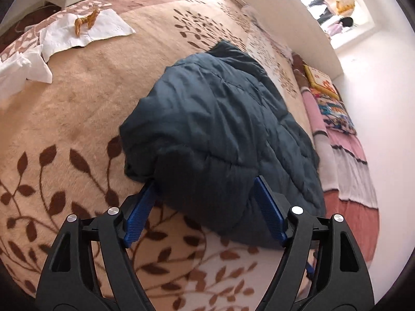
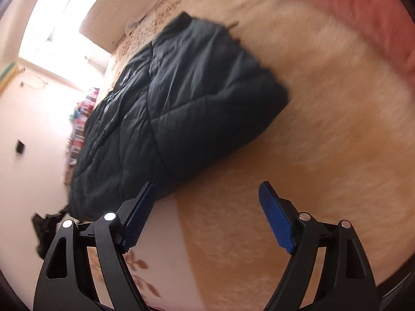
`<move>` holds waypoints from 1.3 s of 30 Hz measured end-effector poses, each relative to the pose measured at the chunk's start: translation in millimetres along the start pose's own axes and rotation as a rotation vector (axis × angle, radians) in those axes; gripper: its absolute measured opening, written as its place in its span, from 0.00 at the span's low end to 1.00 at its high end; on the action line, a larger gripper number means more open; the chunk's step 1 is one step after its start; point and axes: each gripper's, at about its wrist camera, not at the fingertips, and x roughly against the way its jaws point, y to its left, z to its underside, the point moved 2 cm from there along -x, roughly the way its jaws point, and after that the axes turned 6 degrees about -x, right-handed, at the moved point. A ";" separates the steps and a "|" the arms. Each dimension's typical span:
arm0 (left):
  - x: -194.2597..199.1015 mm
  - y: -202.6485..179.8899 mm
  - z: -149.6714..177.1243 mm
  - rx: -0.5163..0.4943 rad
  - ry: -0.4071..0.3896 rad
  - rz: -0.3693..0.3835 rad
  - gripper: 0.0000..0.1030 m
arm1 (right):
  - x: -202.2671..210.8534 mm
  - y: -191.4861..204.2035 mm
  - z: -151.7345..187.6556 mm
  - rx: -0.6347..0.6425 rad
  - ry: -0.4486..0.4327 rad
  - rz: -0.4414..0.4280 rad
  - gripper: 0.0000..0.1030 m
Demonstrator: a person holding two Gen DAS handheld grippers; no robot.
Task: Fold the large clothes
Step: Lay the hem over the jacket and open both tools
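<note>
A dark blue quilted jacket point(image 1: 215, 127) lies folded in a thick bundle on the beige leaf-patterned bed blanket point(image 1: 77, 119). My left gripper point(image 1: 205, 181) is open, its blue fingers point(image 1: 268, 207) on either side of the jacket's near edge, not closed on it. In the right wrist view the same jacket point(image 2: 168, 108) lies ahead to the left. My right gripper point(image 2: 207, 189) is open and empty above the blanket point(image 2: 311, 142); its left finger point(image 2: 137, 212) is close to the jacket's near corner.
White papers point(image 1: 85, 31) with a small orange figure point(image 1: 85, 20) lie at the bed's far left. Pink striped bedding point(image 1: 350, 176) and a colourful pillow point(image 1: 334, 108) run along the right by the wall. A pink cover point(image 2: 363, 18) lies at the right view's upper right.
</note>
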 end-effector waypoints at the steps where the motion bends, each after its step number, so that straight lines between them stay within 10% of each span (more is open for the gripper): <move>1: -4.3 -0.5 -1.1 0.000 0.000 -0.013 0.76 | -6.6 1.5 -1.6 -0.013 0.010 -0.012 0.77; 14: -41.1 8.1 -8.7 0.104 -0.029 -0.016 0.87 | -46.5 7.7 -39.6 -0.189 -0.066 -0.119 0.74; 19: -24.8 -6.5 -12.8 0.026 -0.089 -0.049 0.28 | -44.7 13.9 -45.9 -0.179 -0.076 -0.129 0.49; 21: -15.3 -9.9 -13.1 0.009 -0.106 -0.044 0.21 | -38.4 20.4 -44.5 -0.149 -0.089 -0.132 0.36; 39: 105.7 27.9 93.8 -0.118 -0.030 -0.058 0.16 | 30.6 -5.2 52.8 -0.041 0.020 -0.065 0.27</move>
